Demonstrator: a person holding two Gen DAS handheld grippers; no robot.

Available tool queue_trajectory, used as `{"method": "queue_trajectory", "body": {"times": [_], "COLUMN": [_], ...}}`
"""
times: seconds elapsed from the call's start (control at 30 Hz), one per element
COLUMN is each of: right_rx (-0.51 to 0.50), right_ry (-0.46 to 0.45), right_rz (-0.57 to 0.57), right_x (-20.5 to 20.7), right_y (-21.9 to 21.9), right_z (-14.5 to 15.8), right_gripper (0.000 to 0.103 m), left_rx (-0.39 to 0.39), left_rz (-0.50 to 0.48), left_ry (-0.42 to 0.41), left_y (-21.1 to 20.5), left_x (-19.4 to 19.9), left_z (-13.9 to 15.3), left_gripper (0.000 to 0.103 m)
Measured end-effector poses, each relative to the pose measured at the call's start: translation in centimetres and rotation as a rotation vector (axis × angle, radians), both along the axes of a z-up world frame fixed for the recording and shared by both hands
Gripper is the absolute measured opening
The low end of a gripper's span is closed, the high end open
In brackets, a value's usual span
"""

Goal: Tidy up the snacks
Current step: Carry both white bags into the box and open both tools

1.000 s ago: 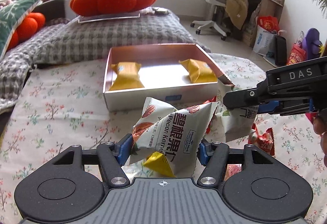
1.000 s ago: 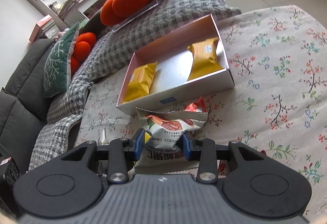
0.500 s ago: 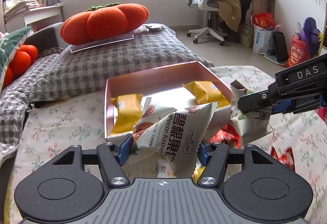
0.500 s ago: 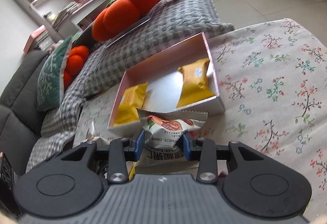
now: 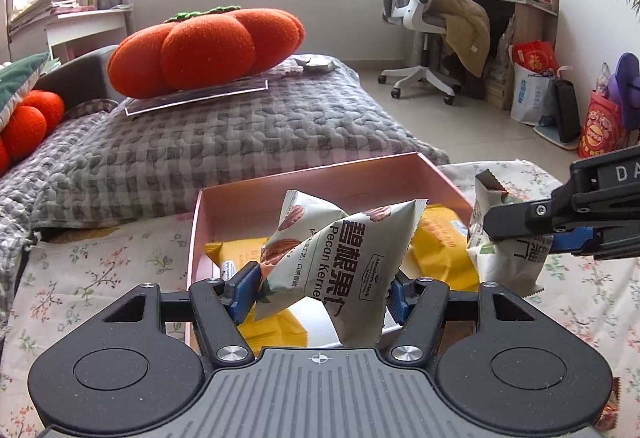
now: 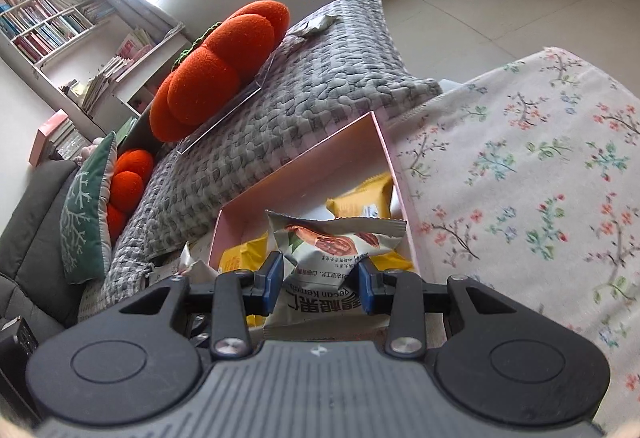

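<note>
My left gripper [image 5: 320, 288] is shut on a pale pecan kernel packet [image 5: 344, 262] and holds it over the near end of the pink box [image 5: 320, 174]. My right gripper [image 6: 320, 278] is shut on a second pecan kernel packet [image 6: 328, 250] just over the box's [image 6: 304, 162] near right corner; it shows in the left wrist view [image 5: 556, 234] with its packet [image 5: 508, 262]. Two yellow snack packets lie in the box, one on the left [image 5: 236, 254] and one on the right [image 5: 444, 242], partly hidden by the held packets.
The box sits on a floral cloth [image 6: 520, 158]. A grey checked quilt [image 5: 208, 150] with an orange pumpkin cushion [image 5: 204, 50] lies behind it. An office chair [image 5: 424, 14] and bags [image 5: 600, 122] stand at the far right on the floor.
Both grippers have moved forward with their packets, from in front of the box to over its near end. The loose snacks on the cloth have dropped out of view.
</note>
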State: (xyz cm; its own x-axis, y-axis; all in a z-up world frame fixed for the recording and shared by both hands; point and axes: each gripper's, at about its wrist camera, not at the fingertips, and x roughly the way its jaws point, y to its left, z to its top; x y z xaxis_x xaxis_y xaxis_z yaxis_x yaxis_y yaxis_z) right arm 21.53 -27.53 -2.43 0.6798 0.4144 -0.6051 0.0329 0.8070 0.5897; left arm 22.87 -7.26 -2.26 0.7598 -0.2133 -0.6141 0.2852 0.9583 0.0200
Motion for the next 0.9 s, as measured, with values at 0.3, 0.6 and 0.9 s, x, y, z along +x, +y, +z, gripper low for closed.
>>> {"method": "queue_trajectory", "body": {"times": [0.3,0.6,0.9], "right_rx": [-0.022,0.011,0.012], "right_ry": [-0.027,-0.080,-0.012], "right_rz": [0.021,-0.089,-0.074], "right_x": [2.2,1.1,-0.8], "right_y": [2.3,-0.4,-0.5], "right_z": [-0.6,1.4,3.0], "right_gripper": [0.038,0.069,0.070], "left_rx": [-0.048,-0.178,-0.147], "left_rz": [0.008,0.074,0.108], "left_ry": [0.030,0.001,0.044], "left_y": [2.0,6.1,5.9], "left_x": [1.3,0.8,0.1], "left_z": [-1.0,2.1,2.6], "left_gripper": [0.075,0.082,0.081]}}
